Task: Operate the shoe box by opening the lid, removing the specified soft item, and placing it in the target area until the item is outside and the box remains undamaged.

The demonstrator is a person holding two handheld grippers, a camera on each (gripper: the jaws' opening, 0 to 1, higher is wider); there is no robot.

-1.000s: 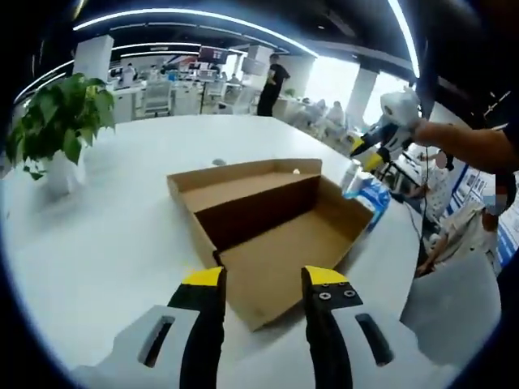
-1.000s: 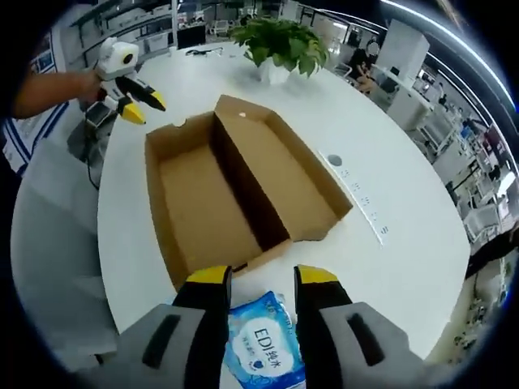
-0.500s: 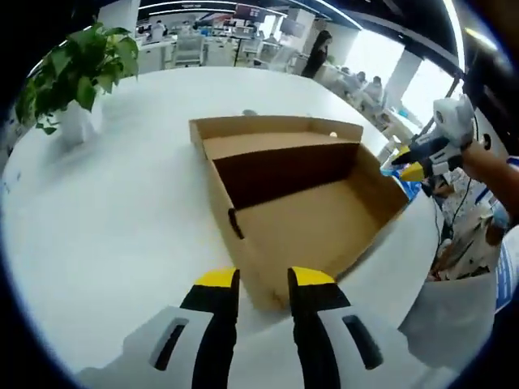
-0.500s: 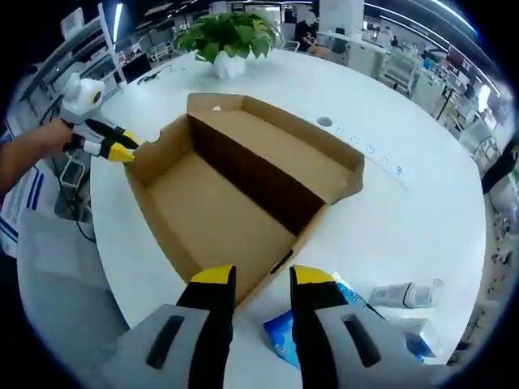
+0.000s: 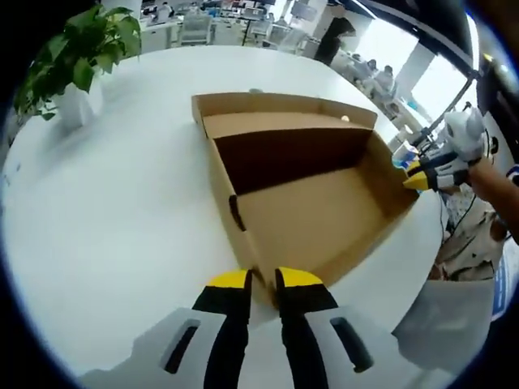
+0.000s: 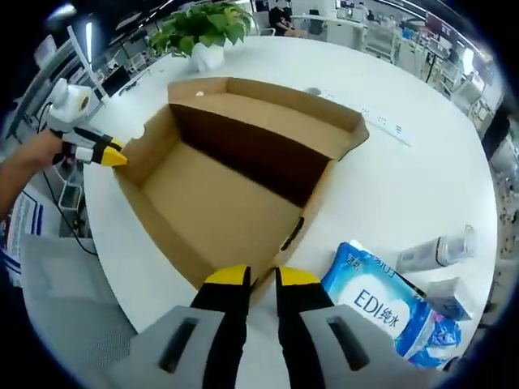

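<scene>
The brown cardboard shoe box [image 5: 308, 219] lies open and empty on the white table, its lid [image 5: 276, 121] folded back behind the tray. My left gripper [image 5: 261, 279] is shut on the box's near corner wall. At the opposite corner, my right gripper [image 6: 261, 275] is shut on the box [image 6: 211, 194] wall in the same way. Each gripper appears in the other's view: the right gripper [image 5: 412, 174] at the far right corner, the left gripper [image 6: 113, 154] at the left corner. A blue and white soft tissue pack [image 6: 381, 304] lies on the table outside the box, right of my right gripper.
A potted green plant [image 5: 77, 49] stands at the table's far side. A clear bottle [image 6: 434, 251] and a small box lie beyond the tissue pack. The table [image 5: 122, 203] edge runs close behind both grippers. An office with desks and people is in the background.
Both grippers moved in on opposite box corners and their jaws narrowed from open to shut on the walls. The right gripper left the tissue pack, which now lies to its right.
</scene>
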